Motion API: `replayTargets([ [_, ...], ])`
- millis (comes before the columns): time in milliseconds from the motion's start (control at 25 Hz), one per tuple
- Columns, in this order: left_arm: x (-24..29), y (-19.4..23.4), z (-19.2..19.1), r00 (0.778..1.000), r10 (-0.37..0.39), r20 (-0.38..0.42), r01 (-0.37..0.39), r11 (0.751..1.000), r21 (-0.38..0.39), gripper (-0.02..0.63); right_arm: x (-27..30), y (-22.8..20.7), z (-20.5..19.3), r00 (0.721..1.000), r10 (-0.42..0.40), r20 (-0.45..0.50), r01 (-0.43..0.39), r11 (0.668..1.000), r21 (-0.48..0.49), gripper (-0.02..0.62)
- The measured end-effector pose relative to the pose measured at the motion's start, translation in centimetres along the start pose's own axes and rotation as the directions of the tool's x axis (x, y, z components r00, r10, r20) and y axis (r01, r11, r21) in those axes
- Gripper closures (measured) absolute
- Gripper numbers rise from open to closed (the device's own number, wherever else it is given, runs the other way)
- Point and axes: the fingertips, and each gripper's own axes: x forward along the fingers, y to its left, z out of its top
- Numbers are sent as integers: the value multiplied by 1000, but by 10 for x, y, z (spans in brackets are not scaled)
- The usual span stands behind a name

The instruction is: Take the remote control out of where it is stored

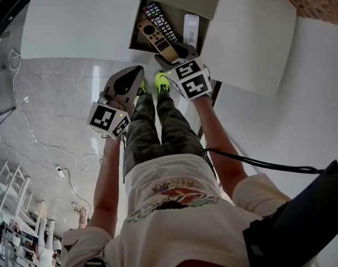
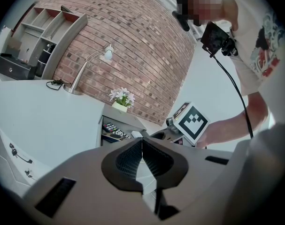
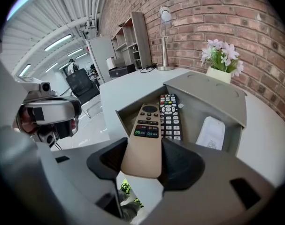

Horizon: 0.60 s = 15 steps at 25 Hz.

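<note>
Right gripper [image 3: 143,150]: angled down towards the storage compartment [image 3: 125,116], jaws set wide and closed on the near end of the beige remote control [image 3: 146,130], one pad against each long edge. Its marker cube [image 1: 190,79] faces up in the head view.

Left gripper [image 2: 142,143]: held near and to the left, well apart from the compartment, jaws together with nothing between them.

Beige remote control: button side up, near end between the right gripper's jaws. The rest of it lies inside the compartment at the left side, with its far end pointing away.

Black remote control [image 3: 169,114]: lies just right of the beige one, many small buttons showing, roughly parallel to it.

White device [image 3: 211,132]: rests at the right of the compartment, apart from the black remote; what it is cannot be told.

Storage compartment: grey, open at the top, set into the white desk [image 1: 79,21], with a grey panel [image 3: 203,90] over its far part.

Flower pot [image 3: 220,74]: stands just beyond the panel, holding pale flowers.

Desk lamp [image 3: 165,41]: stands upright on the desk, farther off and to the left.

Brick wall [image 3: 236,18]: runs behind the desk.

Shelf unit [image 3: 133,41]: stands at the far left against the wall.
</note>
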Motion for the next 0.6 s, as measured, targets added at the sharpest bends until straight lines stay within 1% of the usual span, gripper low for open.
replayTargets([
  [200,5,0,2,1000,-1,2,1,1000,-3,600,1,-5,0,1000,-12,-4,12,1000,-11,376],
  [600,5,-1,3,1000,-4,0,4,1000,-5,600,-3,-4,3,1000,-26,4,26,1000,1,382],
])
